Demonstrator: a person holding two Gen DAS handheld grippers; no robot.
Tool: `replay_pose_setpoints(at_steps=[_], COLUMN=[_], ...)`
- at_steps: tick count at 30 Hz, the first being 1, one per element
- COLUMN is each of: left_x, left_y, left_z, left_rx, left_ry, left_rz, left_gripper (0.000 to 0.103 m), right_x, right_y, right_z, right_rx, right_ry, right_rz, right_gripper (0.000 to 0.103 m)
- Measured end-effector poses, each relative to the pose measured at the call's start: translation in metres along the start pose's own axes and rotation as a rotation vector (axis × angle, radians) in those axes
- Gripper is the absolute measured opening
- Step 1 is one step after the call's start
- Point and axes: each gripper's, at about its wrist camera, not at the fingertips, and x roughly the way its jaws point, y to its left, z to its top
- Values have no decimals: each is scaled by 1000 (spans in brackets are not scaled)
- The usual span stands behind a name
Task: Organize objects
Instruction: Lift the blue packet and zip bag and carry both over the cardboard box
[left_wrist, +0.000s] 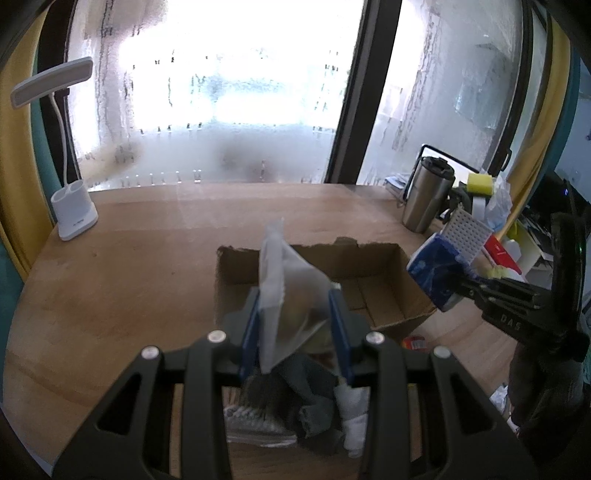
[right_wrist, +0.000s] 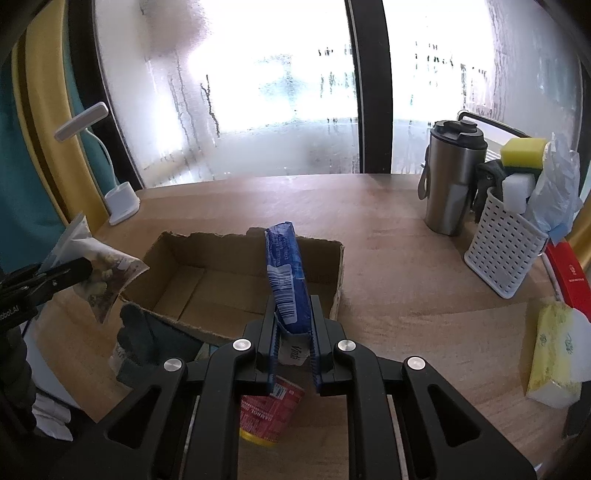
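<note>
Fogged window behind a wooden worktop (right_wrist: 388, 236). Open cardboard box (right_wrist: 207, 280) sits mid-worktop, empty, likely the collecting bin. Left gripper (left_wrist: 293, 325) clamps a clear snack pouch (left_wrist: 284, 280); right gripper (right_wrist: 293, 328) pinches a blue packet (right_wrist: 286, 273), both poised above the box's near edge for dropping in.
</note>
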Motion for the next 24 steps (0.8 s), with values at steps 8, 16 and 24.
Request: replay_pose_setpoints(at_steps=[8,16,24], left_x=[16,28,43], left_y=[-3,-3,-3], left_z=[4,10,14], left_rx=[1,-2,-19], left_ry=[20,31,41], left_rz=[-9,-15,-45], left_gripper=[37,37,37], right_x=[9,20,39], right_y=[-5,-11,-15], right_z=[4,9,4], right_rx=[7,27,61], right_ry=[10,16,55], right_rz=[-1,-3,-4], right_gripper=[15,15,15])
